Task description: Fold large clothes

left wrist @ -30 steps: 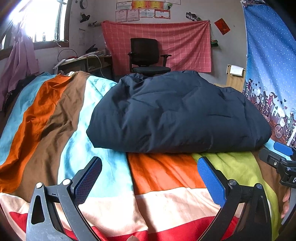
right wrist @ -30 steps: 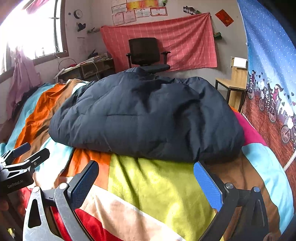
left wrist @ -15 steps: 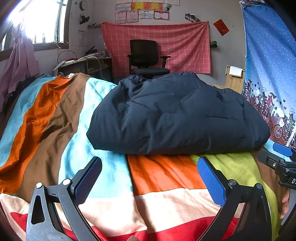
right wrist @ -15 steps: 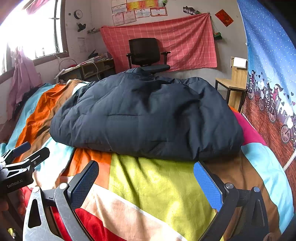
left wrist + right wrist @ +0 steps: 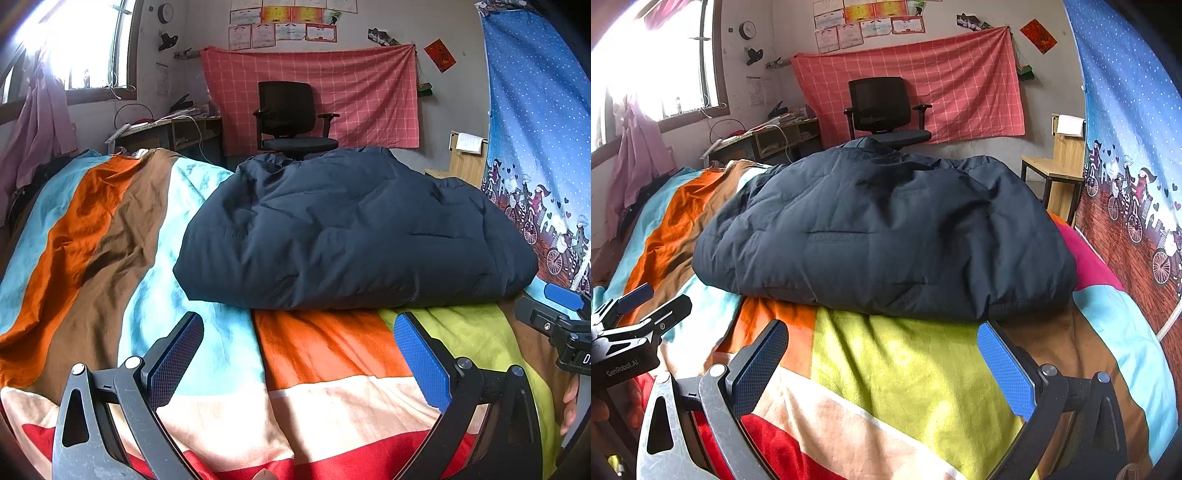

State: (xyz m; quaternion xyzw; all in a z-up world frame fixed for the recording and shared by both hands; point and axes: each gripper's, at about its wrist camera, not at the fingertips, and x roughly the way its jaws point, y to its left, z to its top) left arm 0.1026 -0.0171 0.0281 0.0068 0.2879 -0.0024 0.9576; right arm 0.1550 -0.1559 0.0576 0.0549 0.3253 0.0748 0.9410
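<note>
A dark navy quilted jacket (image 5: 343,236) lies folded in a thick bundle on a bed with a striped multicoloured sheet (image 5: 325,354); it also shows in the right wrist view (image 5: 886,236). My left gripper (image 5: 297,349) is open and empty, a little short of the jacket's near edge. My right gripper (image 5: 881,350) is open and empty, also just short of the near edge. Each gripper shows at the edge of the other's view: the right one (image 5: 561,325) and the left one (image 5: 635,317).
A black office chair (image 5: 291,122) stands beyond the bed before a red checked cloth on the wall. A cluttered desk (image 5: 166,129) is at the back left under a window. A wooden chair (image 5: 1056,166) and a blue patterned curtain (image 5: 535,147) are on the right.
Both grippers have stayed open and almost still. The view of the jacket has shifted only slightly.
</note>
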